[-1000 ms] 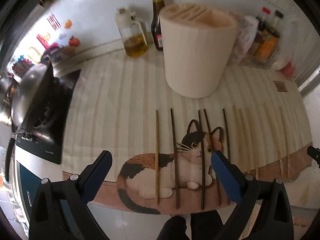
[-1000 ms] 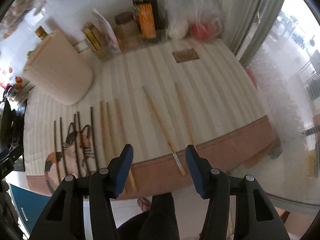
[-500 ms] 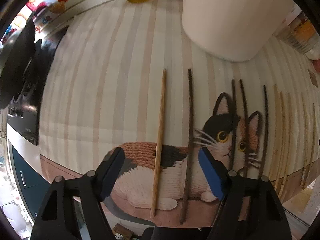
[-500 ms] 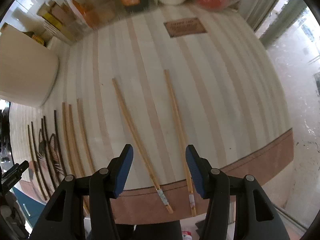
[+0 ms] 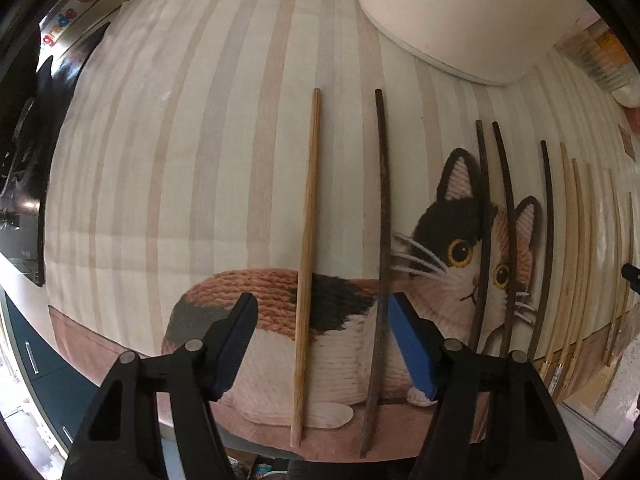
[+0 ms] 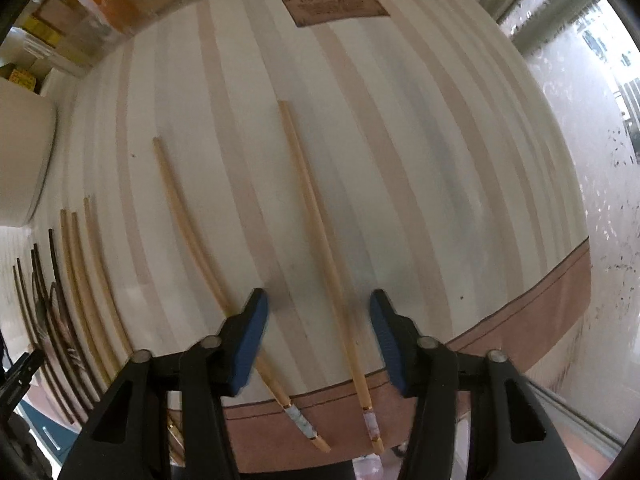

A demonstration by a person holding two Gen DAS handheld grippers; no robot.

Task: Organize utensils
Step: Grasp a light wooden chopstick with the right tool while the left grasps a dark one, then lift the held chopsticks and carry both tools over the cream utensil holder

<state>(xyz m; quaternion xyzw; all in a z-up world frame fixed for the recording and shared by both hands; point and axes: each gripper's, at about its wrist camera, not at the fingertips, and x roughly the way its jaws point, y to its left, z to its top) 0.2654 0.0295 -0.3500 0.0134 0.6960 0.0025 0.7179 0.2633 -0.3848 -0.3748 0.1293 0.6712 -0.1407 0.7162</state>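
While closing, both tongs [image 5: 322,308] [image 6: 318,308] straddle chopsticks [image 5: 306,256], ungripped.

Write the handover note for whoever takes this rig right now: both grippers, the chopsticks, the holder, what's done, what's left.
Left gripper: open, jaws just been closing, straddling the light wooden chopstick and the dark chopstick; neither gripped yet.
Right gripper: open, jaws just been closing, over the pale chopstick; its twin passes under the left-hand finger.
All other chopsticks lie in a row on the striped cat mat.
Cream holder stands at the mat's far side.
Done: nothing lifted.
Left: grip, lift, put chopsticks in the holder.
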